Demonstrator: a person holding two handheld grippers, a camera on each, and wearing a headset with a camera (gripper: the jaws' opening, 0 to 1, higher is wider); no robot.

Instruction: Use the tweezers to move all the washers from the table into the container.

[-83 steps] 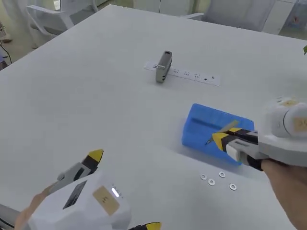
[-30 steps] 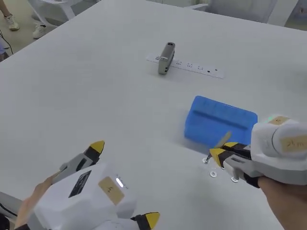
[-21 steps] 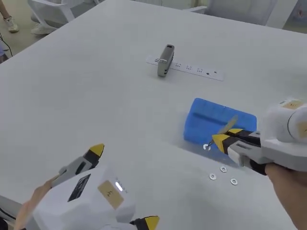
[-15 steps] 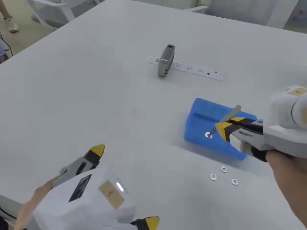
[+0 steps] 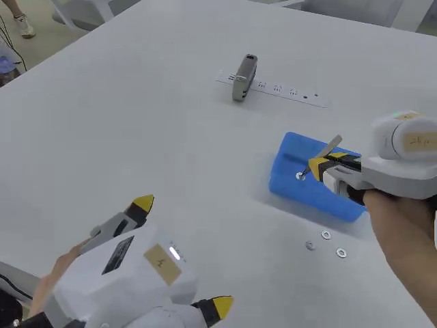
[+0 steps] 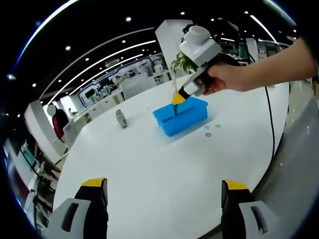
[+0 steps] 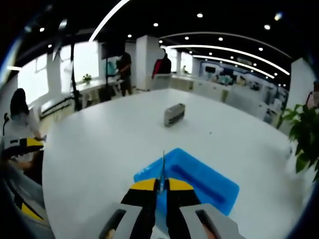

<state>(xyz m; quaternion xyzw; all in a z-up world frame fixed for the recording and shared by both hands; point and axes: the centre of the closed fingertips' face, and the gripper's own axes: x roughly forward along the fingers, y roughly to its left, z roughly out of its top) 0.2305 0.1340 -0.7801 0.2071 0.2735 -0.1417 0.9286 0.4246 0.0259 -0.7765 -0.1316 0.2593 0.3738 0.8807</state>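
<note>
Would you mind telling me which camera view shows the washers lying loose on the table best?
The head view: three washers lie clear on the white table beside the blue container. The left gripper view shows them as tiny distant specks. The right gripper view faces the container and tweezers instead.

A white table [image 5: 136, 123] carries a flat white power strip [image 5: 287, 92], with a small grey device [image 5: 242, 68] sitting across the strip's left end. A leafy green plant [image 7: 301, 134] shows in the right gripper view.
</note>
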